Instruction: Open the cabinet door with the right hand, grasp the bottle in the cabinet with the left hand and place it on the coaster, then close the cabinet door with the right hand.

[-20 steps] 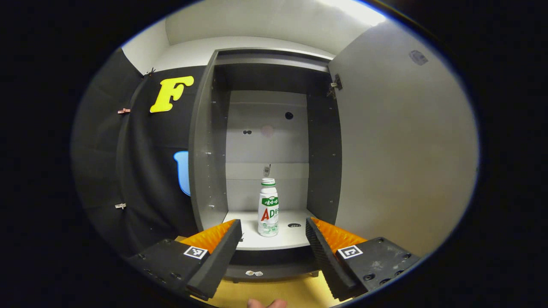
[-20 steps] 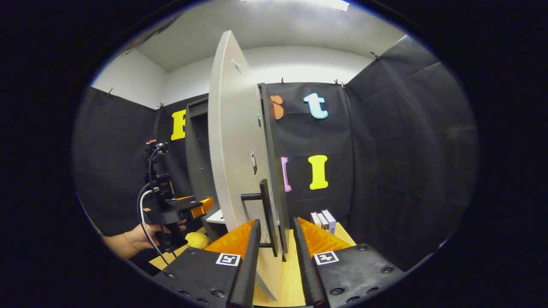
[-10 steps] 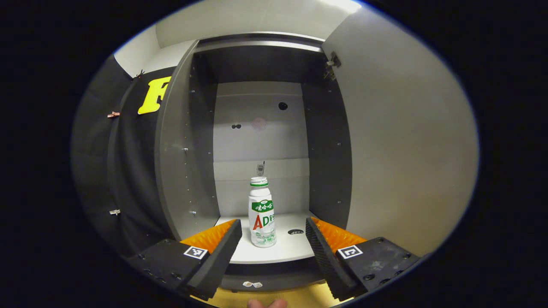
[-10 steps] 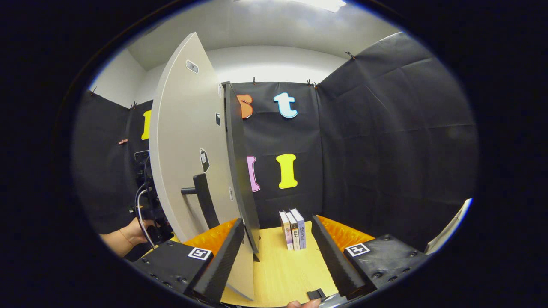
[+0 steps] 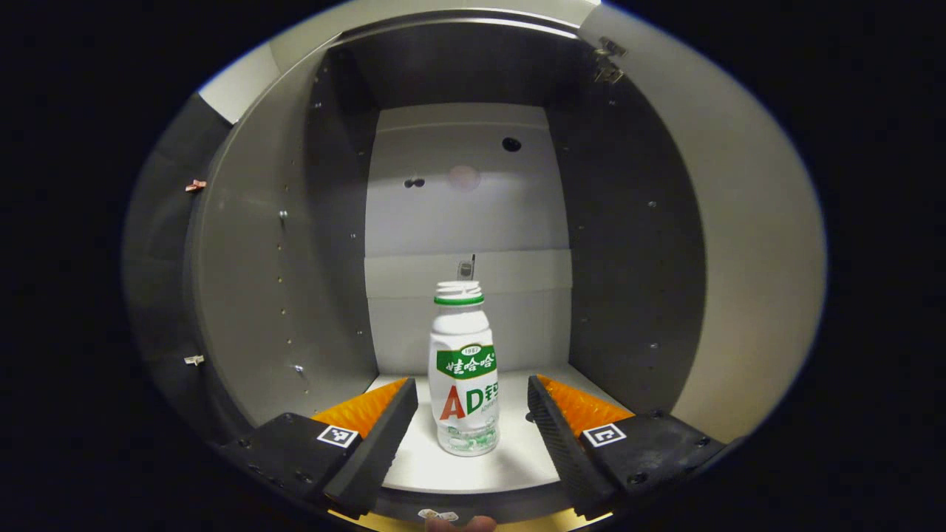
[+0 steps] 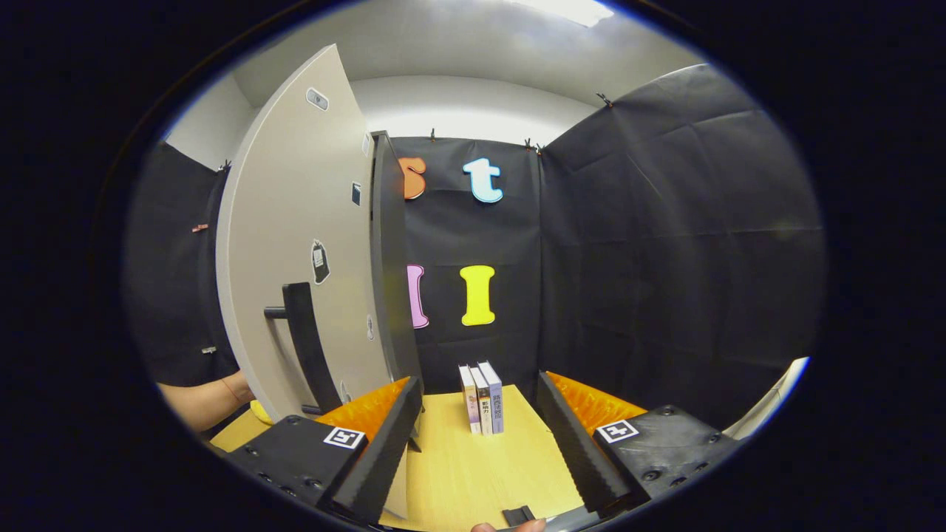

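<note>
In the left gripper view the left gripper (image 5: 471, 414) is spread wide, its fingers (image 5: 380, 436) reaching over the front edge of the cabinet floor (image 5: 458, 473); the bottle (image 5: 463, 377) stands between them with a gap on each side, touching neither, nearer the left one; it is upright, long axis vertical, cap up, label facing the camera; behind it bare floor runs to the back panel (image 5: 465, 222); the side walls (image 5: 325, 244) leave room on both sides, and the space overhead is tall and open; the door (image 5: 746, 244) is swung out on the right.

In the right gripper view the right gripper (image 6: 479, 428) is wide apart and holds nothing, over the table (image 6: 480, 473); three books (image 6: 481, 397) stand upright beyond it near the cloth wall; the door's outer face and handle (image 6: 307, 347) lie to the left, clear of the fingers; an arm (image 6: 203, 399) shows past the door's lower edge.
</note>
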`<move>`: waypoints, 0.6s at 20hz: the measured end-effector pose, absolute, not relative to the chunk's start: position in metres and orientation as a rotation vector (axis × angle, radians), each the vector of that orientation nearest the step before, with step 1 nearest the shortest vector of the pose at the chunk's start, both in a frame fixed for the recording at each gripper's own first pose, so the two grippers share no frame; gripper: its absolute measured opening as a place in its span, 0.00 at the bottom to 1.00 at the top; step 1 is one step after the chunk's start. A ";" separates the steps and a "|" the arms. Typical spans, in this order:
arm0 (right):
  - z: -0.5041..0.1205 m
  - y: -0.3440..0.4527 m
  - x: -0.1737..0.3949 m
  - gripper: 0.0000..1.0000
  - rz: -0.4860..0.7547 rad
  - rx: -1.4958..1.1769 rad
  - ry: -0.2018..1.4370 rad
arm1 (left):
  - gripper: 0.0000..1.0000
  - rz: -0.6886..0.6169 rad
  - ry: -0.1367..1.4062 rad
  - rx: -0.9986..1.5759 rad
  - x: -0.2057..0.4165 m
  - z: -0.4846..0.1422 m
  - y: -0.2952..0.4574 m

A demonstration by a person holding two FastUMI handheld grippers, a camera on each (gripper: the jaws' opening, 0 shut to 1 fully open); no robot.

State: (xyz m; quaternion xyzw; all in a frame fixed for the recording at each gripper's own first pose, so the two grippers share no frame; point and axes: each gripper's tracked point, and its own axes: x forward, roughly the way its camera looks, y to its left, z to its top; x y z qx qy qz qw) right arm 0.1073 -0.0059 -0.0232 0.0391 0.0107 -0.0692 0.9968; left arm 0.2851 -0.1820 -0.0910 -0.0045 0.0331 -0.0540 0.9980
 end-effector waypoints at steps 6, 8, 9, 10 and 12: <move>-0.024 -0.016 0.112 0.98 -0.179 0.077 0.026 | 0.95 -0.091 0.092 -0.010 0.327 -0.114 -0.183; -0.025 -0.017 0.114 0.98 -0.192 0.079 0.024 | 0.92 -0.106 0.088 -0.014 0.332 -0.115 -0.189; -0.024 -0.018 0.114 0.98 -0.195 0.077 0.022 | 0.87 -0.106 0.085 -0.021 0.326 -0.112 -0.189; -0.023 -0.018 0.114 0.98 -0.195 0.075 0.018 | 0.75 -0.115 0.083 -0.035 0.331 -0.115 -0.192; -0.024 -0.016 0.115 0.98 -0.188 0.074 0.020 | 0.72 -0.120 0.081 -0.045 0.328 -0.111 -0.191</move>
